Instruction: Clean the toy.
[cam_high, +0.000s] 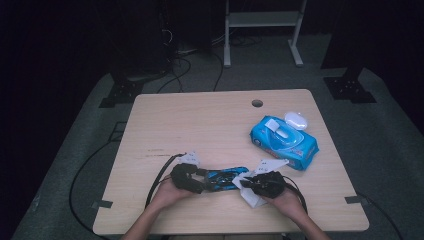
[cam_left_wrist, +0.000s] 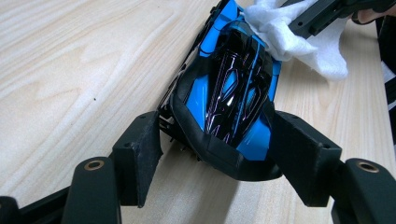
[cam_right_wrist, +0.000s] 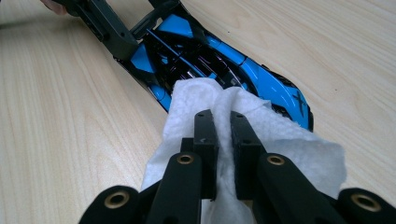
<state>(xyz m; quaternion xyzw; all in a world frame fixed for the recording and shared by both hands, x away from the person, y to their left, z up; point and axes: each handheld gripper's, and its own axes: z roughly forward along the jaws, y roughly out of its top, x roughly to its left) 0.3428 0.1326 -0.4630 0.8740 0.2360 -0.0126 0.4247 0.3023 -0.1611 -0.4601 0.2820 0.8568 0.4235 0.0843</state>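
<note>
Two grippers meet near the table's (cam_high: 150, 120) front edge in the high view, my left gripper (cam_high: 200, 181) and right gripper (cam_high: 248, 186) at either end of the blue toy car (cam_high: 225, 178), wipes pack (cam_high: 284, 141) well apart. Left gripper view: jaws clamped on the car's sides. Right gripper view: jaws pinched together on the white wipe (cam_right_wrist: 285, 144), pressing it against the car.

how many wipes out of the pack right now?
1. A white wet wipe is pinched in the right gripper, pressed on the blue and black toy car. More may sit hidden inside the blue wipes pack at the table's right.
</note>
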